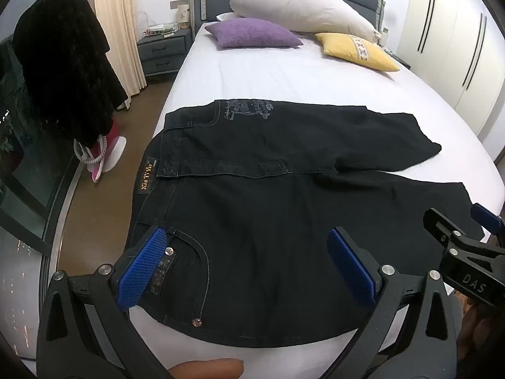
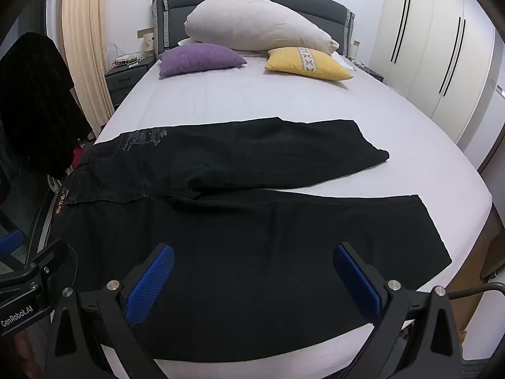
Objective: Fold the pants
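Currently the pants (image 1: 268,208) lie flat on the bed (image 1: 252,72), waistband at 9 o'clock, both legs running toward 3 o'clock and splayed apart at the hems. No fold started, by my reading.

Risks, as judged: the near leg's hem sits close to the bed edge at 3 o'clock, so a careless drag could pull it over the side. Denim looks heavy; a one-layer pinch at the waistband may let the lower layer lag and leave a crooked fold. The splayed legs will not stack cleanly unless you align them first.

Pose: your left tongs (image 1: 249,267) hover low over the near hip, jaws spread wide, one pad beside the pocket rivet (image 1: 169,250), gripping nothing. Your right tongs (image 2: 252,284) hover over the near thigh, jaws likewise wide apart and empty. Both point toward 12 o'clock, at the pillows (image 2: 252,28). Contact with the cloth cannot be confirmed.
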